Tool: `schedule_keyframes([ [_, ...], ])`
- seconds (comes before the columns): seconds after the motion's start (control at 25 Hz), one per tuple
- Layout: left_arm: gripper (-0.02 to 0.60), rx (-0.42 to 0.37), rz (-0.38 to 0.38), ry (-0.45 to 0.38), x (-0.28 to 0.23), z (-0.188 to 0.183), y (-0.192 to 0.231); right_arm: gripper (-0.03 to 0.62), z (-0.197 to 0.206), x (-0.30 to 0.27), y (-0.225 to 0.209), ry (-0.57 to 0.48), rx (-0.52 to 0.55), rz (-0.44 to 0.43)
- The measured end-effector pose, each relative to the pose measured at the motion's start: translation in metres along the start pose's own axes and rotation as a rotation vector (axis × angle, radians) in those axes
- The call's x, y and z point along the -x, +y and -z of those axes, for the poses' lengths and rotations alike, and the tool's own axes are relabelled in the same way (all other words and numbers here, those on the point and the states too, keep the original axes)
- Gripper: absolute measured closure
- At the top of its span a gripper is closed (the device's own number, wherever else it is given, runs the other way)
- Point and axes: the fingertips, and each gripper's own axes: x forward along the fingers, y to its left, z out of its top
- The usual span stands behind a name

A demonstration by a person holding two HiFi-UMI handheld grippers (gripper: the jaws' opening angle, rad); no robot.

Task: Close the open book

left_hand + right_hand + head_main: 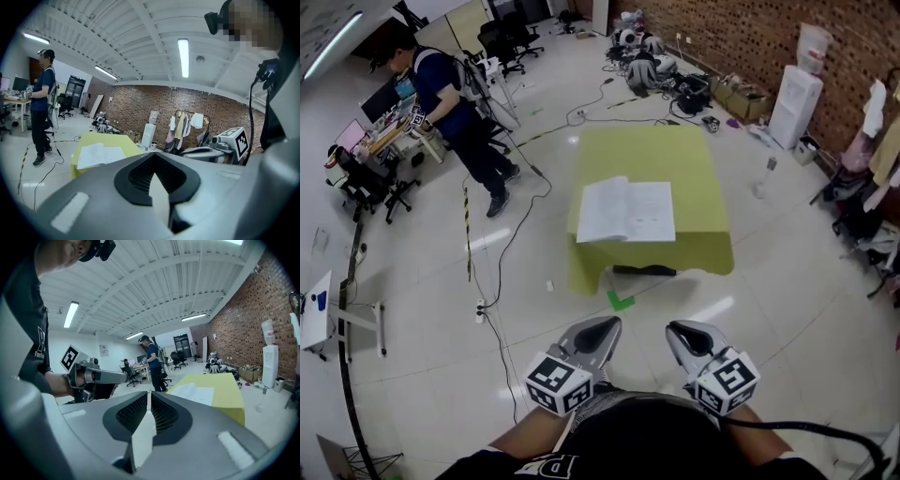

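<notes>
At far left a person [455,103] stands by desks, and a cable [508,246] trails over the floor toward the tabletop [680,150]. The left tool [598,328] is held low, tips together on nothing. Bare floor lies between it and the open book [626,211], which is flat at the tabletop's near left edge. The right tool [688,332], just beside the left, is closed to a thin slit, empty. A water dispenser [794,103] stands far right.
</notes>
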Motion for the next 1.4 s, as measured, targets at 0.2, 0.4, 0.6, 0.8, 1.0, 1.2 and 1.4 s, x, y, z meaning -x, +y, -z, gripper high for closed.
schedule_keyframes([
  [0.2, 0.574, 0.012, 0.024, 0.001, 0.004, -0.005, 0.039, 0.56, -0.005, -0.038, 0.006, 0.018, 0.001, 0.021],
  [0.4, 0.574, 0.027, 0.041, -0.006, 0.003, -0.016, 0.077, 0.56, -0.016, -0.076, 0.009, 0.042, 0.011, 0.029],
  [0.6, 0.574, 0.028, 0.07, -0.014, 0.008, -0.025, 0.115, 0.56, -0.026, -0.114, 0.016, 0.059, 0.027, 0.05],
  [0.8, 0.574, 0.039, 0.085, -0.002, 0.014, -0.028, 0.154, 0.56, -0.036, -0.138, 0.017, 0.068, 0.022, 0.107],
  [1.0, 0.574, 0.031, 0.117, -0.008, 0.026, -0.033, 0.189, 0.56, -0.041, -0.168, 0.021, 0.07, -0.017, 0.152],
  [1.2, 0.574, 0.04, 0.13, 0.009, 0.029, -0.027, 0.21, 0.562, -0.042, -0.183, 0.019, 0.045, -0.153, 0.147],
  [1.4, 0.574, 0.059, 0.145, 0.006, 0.018, -0.025, 0.215, 0.563, -0.042, -0.194, 0.006, 0.056, -0.127, 0.167],
])
